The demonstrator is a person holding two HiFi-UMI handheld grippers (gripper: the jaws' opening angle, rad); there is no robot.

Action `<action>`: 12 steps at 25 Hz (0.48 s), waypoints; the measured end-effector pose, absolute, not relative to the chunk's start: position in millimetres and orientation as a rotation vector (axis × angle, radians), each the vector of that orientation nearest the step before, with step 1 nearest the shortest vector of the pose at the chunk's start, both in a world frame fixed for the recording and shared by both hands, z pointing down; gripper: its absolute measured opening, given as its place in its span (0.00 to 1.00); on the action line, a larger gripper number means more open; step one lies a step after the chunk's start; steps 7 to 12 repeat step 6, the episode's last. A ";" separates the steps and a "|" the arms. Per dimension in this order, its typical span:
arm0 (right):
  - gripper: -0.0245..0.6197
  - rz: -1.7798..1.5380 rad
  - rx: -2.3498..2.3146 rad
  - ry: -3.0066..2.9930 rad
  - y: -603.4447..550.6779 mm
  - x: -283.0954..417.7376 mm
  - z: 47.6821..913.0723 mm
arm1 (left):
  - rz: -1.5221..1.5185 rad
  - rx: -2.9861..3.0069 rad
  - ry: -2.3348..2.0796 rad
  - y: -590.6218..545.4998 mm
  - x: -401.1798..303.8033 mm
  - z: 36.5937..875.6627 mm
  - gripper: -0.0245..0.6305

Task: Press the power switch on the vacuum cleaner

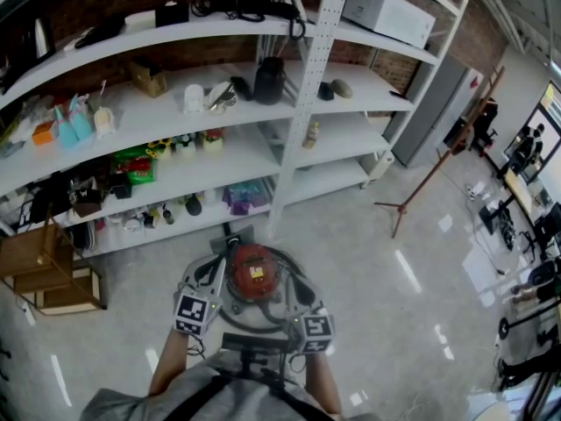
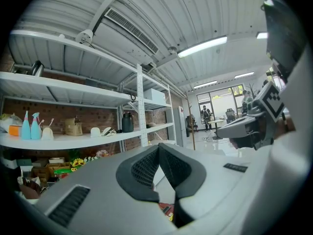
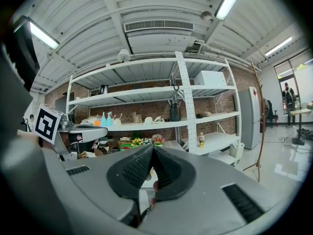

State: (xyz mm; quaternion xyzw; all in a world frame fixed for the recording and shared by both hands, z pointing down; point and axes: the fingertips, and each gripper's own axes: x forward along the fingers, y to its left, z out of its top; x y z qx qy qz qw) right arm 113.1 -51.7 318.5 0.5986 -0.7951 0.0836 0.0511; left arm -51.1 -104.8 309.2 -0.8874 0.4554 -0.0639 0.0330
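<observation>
- The person's forearms (image 1: 166, 365) come up from the bottom edge of the head view, each hand carrying a gripper low over the floor.
- The left gripper (image 2: 158, 149) has its jaws brought together, the ribbed pads meeting at the tips with nothing between them; a sliver of red shows through the gap lower down.
- The right gripper (image 3: 152, 150) is likewise closed tip to tip and empty, again with a little red visible below the pads.
- In the head view the two marker cubes, left (image 1: 195, 312) and right (image 1: 316, 329), sit either side of the near edge of the vacuum cleaner, and both grippers point forward over it.
- The vacuum cleaner (image 1: 252, 270) stands on the pale glossy floor (image 1: 377, 261) directly beneath and between the grippers: a round red canister with a small yellow label on top and a dark hose (image 1: 292, 266) looped around it.
- Its power switch cannot be picked out for certain from this height, and whether either gripper touches the canister is not clear.
- Just beyond the vacuum stands a white shelving unit (image 1: 308, 103) against a brick wall, crowded with small items, among them a black jug (image 1: 269, 82) and two teal spray bottles (image 1: 70, 121).
- Farther right, a wooden stand (image 1: 429, 178) leans by a grey cabinet (image 1: 434, 112).
</observation>
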 end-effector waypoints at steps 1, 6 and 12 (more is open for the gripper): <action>0.05 0.257 1.822 -2.420 -51.9 113.4 318.9 | -0.196 -2.730 1.402 -105.0 -51.1 309.3 0.05; 0.05 0.251 1.814 -2.420 -55.1 115.8 319.1 | -0.194 -2.724 1.407 -107.8 -49.6 307.6 0.05; 0.05 0.251 1.814 -2.420 -55.1 115.8 319.1 | -0.194 -2.724 1.407 -107.8 -49.6 307.6 0.05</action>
